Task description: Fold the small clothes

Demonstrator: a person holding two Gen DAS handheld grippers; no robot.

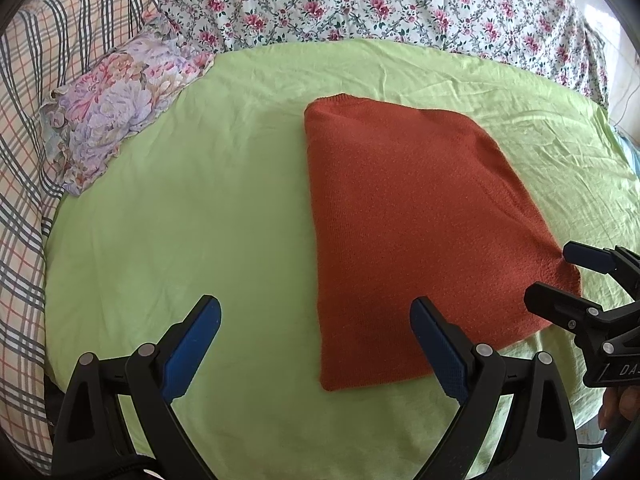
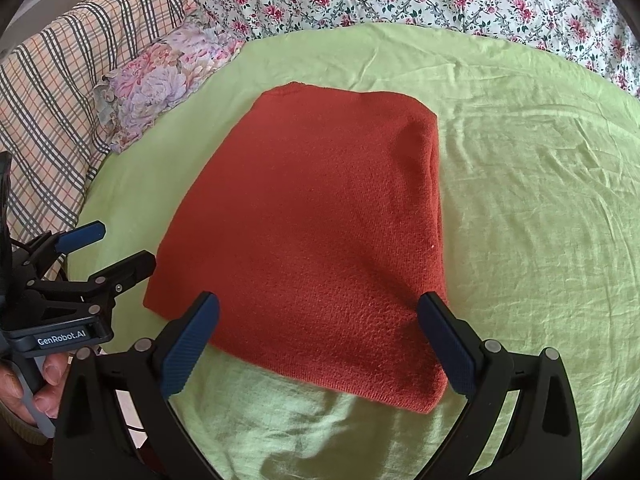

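A rust-orange knitted garment (image 1: pixel 416 220) lies folded into a neat flat rectangle on the light green sheet (image 1: pixel 200 220). It also fills the middle of the right wrist view (image 2: pixel 320 224). My left gripper (image 1: pixel 316 316) is open and empty, just before the garment's near left corner. My right gripper (image 2: pixel 318 312) is open and empty, hovering over the garment's near edge. The right gripper also shows in the left wrist view (image 1: pixel 560 276) at the garment's near right corner. The left gripper shows in the right wrist view (image 2: pixel 120 248), open beside the garment's left edge.
A floral pillow (image 1: pixel 120 104) lies at the sheet's far left. A plaid blanket (image 1: pixel 28 140) is heaped on the left, and a flowered bedspread (image 1: pixel 380 4) runs along the back. The green sheet (image 2: pixel 540 220) is wrinkled on the right.
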